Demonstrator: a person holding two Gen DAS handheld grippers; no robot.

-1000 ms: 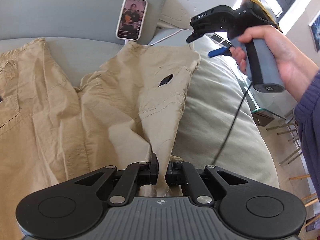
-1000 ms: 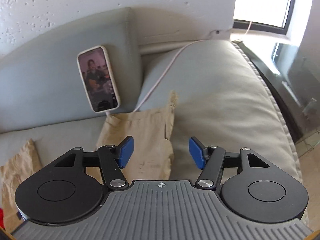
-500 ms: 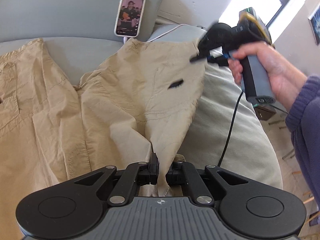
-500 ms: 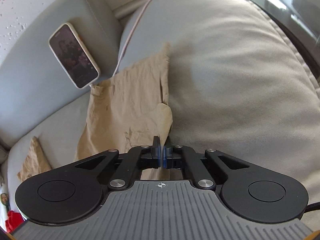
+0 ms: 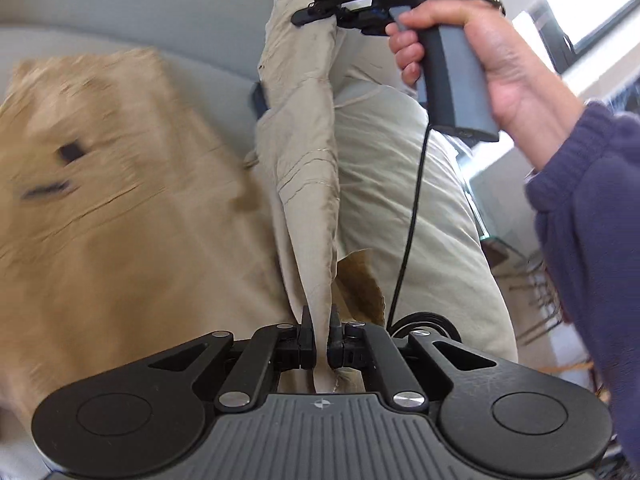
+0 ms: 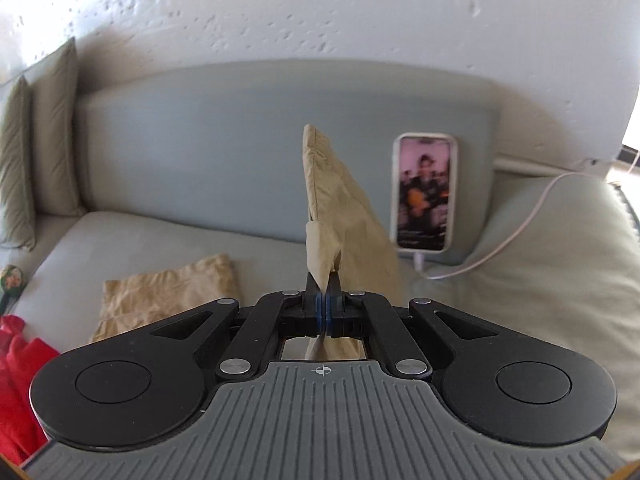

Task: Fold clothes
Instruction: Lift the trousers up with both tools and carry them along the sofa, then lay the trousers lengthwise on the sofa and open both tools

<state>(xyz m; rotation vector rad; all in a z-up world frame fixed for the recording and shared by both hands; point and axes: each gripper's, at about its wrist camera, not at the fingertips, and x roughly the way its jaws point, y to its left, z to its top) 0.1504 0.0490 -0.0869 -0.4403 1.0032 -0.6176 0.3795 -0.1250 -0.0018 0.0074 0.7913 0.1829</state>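
Both tongs pinch the tan trousers (image 5: 308, 184): the left gripper (image 5: 319, 338) clamps the near edge, the right gripper (image 6: 322, 300) the far corner, stretching the leg taut between them, apparently for folding across.

Tan trousers (image 5: 120, 200) (paler beige along the lifted leg) lie on a pale grey-blue sofa (image 6: 200, 152). Left of the trousers sits red cloth (image 6: 16, 380); a white-cased phone (image 6: 425, 194) stands right.
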